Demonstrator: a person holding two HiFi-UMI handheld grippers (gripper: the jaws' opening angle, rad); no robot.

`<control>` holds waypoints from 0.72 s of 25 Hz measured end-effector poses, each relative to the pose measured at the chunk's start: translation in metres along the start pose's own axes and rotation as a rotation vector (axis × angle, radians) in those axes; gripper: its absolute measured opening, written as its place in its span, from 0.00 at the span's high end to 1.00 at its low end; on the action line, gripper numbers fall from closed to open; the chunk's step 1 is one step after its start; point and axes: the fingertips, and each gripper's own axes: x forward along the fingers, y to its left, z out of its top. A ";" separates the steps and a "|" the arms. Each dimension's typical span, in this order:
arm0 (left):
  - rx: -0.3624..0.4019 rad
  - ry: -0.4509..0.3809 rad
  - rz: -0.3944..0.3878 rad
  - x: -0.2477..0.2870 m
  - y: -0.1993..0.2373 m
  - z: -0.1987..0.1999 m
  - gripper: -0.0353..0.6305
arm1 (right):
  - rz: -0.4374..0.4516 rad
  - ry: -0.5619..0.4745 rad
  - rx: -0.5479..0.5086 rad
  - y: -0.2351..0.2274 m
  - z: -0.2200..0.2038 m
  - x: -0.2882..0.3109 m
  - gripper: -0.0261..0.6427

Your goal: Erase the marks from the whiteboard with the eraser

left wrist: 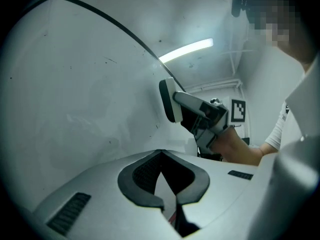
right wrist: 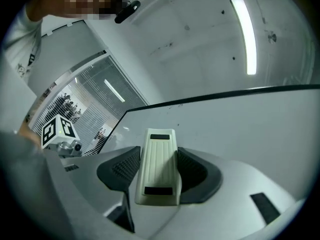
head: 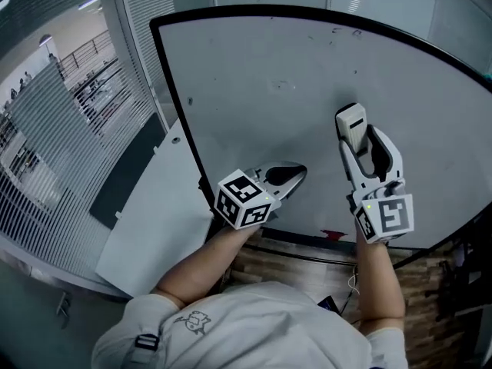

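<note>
Head view: a large white whiteboard with a thin black frame fills the middle, carrying only a few faint grey marks. The right gripper reaches up onto the board with its jaws clamped on a white ribbed plastic eraser, which lies on the board's right half. The left gripper hangs lower, near the bottom edge of the board, to the left of the right gripper. A small red object, too small to identify, sits on the bottom ledge.

Left gripper view: the left gripper has its black pads drawn together at the tips with nothing between them. Beyond it the right gripper holds the eraser, whose dark-edged face seems to press flat on the whiteboard.

Right gripper view: the eraser stands lengthwise between both black pads of the right gripper, its far end toward the whiteboard. The left gripper's marker cube shows at the left.
</note>
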 end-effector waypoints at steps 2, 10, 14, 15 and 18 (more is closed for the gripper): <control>0.006 0.010 -0.008 -0.004 0.000 -0.002 0.94 | -0.010 -0.018 -0.029 -0.008 0.019 0.008 0.61; 0.004 0.013 -0.043 -0.011 0.000 -0.007 0.94 | -0.056 -0.067 -0.189 -0.029 0.084 0.031 0.61; -0.005 0.006 -0.051 -0.015 0.000 -0.009 0.94 | -0.082 -0.065 -0.235 -0.038 0.104 0.041 0.61; -0.004 0.002 -0.052 -0.017 0.000 -0.008 0.94 | -0.091 -0.062 -0.239 -0.041 0.107 0.043 0.61; -0.006 -0.006 -0.048 -0.023 0.002 -0.005 0.94 | -0.119 -0.056 -0.258 -0.050 0.115 0.047 0.61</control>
